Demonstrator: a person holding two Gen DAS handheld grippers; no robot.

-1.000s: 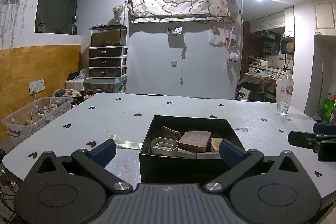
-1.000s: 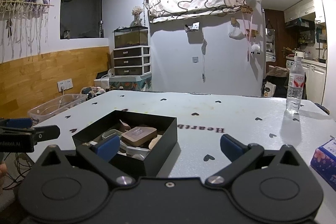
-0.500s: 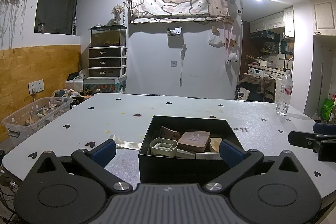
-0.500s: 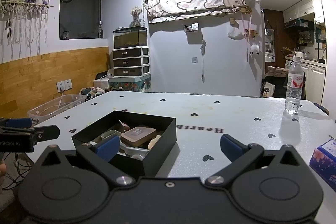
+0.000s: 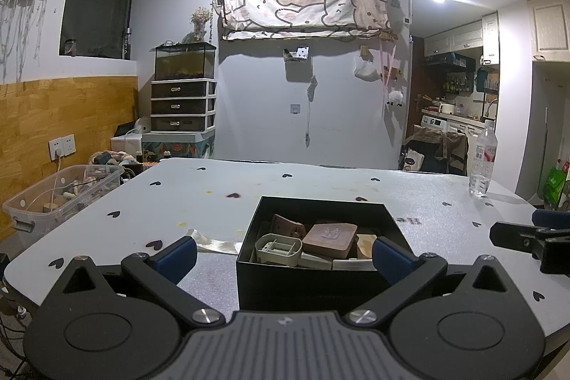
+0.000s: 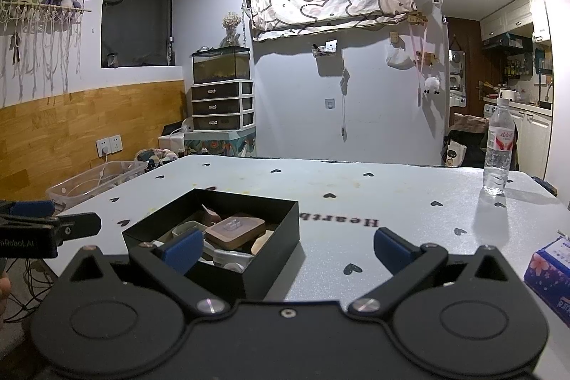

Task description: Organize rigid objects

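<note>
Where left tongs (image 5: 283, 253) gape: black box (image 5: 320, 285) between.

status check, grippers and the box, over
Left gripper open, empty, centred on open black cardboard box. Right gripper open, empty. Rigid pieces inside box. Nothing blocking.

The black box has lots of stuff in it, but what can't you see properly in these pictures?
- Lower pieces in the black box: left wrist view, hidden by its front wall and the brown block on top.
- Box's near corner: right wrist view, covered by the right gripper.
- Water bottle label: too small to read.
- Blue carton: cut off by the edge.
</note>
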